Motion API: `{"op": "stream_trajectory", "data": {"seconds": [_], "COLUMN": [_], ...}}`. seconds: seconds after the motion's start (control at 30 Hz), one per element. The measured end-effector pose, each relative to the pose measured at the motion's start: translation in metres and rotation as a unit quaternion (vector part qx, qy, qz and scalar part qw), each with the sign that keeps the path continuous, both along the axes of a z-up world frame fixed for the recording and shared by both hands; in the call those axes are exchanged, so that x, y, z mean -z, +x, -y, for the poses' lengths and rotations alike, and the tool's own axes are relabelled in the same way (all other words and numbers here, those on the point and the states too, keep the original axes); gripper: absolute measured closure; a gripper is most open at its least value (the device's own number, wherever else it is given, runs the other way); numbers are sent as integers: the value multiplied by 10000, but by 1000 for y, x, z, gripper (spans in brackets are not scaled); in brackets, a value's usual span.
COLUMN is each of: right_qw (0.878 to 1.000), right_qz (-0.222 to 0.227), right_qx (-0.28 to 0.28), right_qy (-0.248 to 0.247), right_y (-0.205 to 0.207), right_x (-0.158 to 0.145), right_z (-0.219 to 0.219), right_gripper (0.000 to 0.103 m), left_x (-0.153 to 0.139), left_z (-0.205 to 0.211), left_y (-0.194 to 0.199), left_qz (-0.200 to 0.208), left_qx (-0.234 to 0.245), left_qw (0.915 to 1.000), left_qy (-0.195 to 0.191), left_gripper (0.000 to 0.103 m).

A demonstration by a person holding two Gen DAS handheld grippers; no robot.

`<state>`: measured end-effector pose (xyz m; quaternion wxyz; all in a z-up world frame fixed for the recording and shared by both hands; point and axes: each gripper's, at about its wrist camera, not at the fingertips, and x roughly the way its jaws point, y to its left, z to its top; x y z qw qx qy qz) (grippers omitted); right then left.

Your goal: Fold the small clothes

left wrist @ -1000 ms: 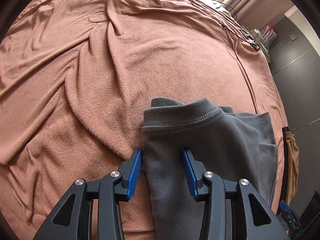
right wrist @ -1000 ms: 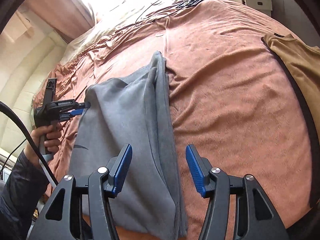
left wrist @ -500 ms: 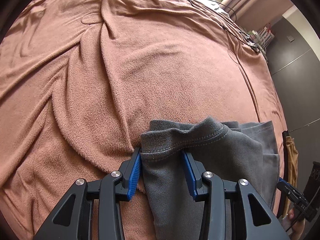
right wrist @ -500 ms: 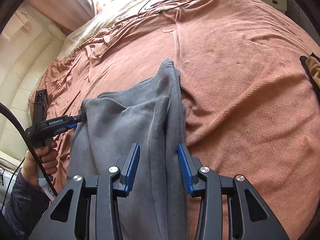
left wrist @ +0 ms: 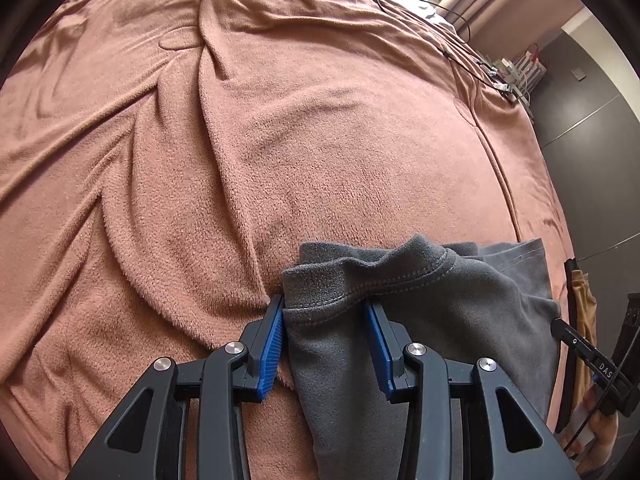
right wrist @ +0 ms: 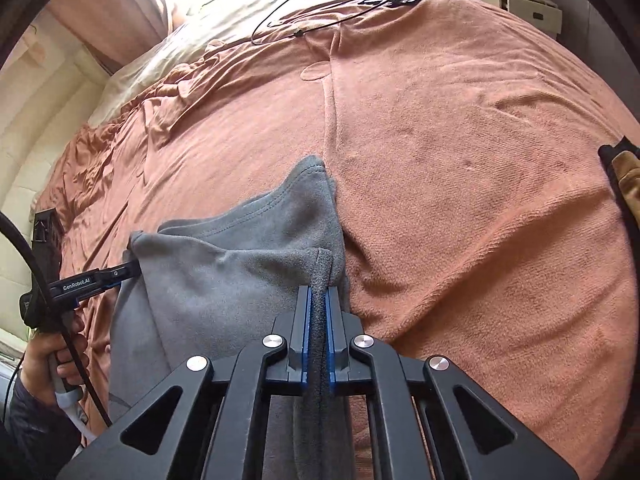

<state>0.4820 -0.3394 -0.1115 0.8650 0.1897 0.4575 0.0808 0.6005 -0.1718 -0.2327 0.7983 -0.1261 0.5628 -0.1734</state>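
Matt grey fleece garment [left wrist: 420,320], fuzzy terracotta plush blanket [left wrist: 320,120], ribbed blue plastic jaws.

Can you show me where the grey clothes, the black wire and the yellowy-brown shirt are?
Grey fleece garment [right wrist: 224,276]: right wrist view, on its flat upper panel.
Thin black cable [right wrist: 280,12]: right wrist view, on its loop near the bed's far end.
Mustard-brown shirt [right wrist: 626,168]: right wrist view, on the bit showing at the right edge.

Looking like a home bedroom: lying across a wide bed, a rumpled terracotta blanket [left wrist: 320,140], with a white bedside cabinet [right wrist: 516,0] standing nearby.
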Motion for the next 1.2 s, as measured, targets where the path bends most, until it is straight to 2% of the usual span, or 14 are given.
{"op": "stream_trajectory", "data": {"seconds": [0.13, 0.23, 0.27, 0.33, 0.4, 0.43, 0.47, 0.77, 0.9, 1.03, 1.1, 1.2], "right_qw": [9998, 9998, 9998, 9998, 9999, 9999, 9999, 9981, 9966, 9964, 9963, 9976], "right_qz": [-148, -182, -162, -127, -67, -40, -12, -167, -254, -396, -431, -434], "right_qx": [106, 88, 69, 60, 17, -1, -29, -542, -786, -636, -463, -248], "right_qy": [-76, 24, 90, 105, 85, 106, 119, 235, 10, -396, -576, -481], "right_y": [4, 3, 1, -4, -12, -17, -21, -61, -76, -82, -83, -87], "right_x": [14, 12, 10, 4, -2, -3, -4, 1, 5, 8, 10, 12], "right_z": [-3, -2, -1, 5, 8, 11, 13, 13, 4, 0, 3, 13], "right_gripper": [101, 99, 94, 90, 71, 52, 44, 44, 44, 44, 44, 45], "left_x": [0, -3, -5, -8, -10, -10, -10, -11, -11, -12, -12, -9], "left_z": [2, 2, 1, -2, -6, -8, -9, -12, -8, 0, 5, 9], "left_y": [1, 2, 1, -3, -10, -14, -19, -74, -99, -123, -135, -149], "left_qz": [9, -79, -103, -163, -194, -223, -250, -439, -468, -479, -437, -468], "left_qx": [-62, -68, -78, -106, -108, -90, -56, 372, 586, 813, 966, 1172], "left_qw": [9999, 9998, 9997, 9997, 9997, 9997, 9997, 9983, 9972, 9954, 9938, 9900], "left_qy": [101, 169, 183, 136, 76, 60, 42, -28, 13, 139, 338, 637], "left_gripper": [61, 61, 61, 61, 61, 61, 61, 61, 61, 61, 61, 61]}}
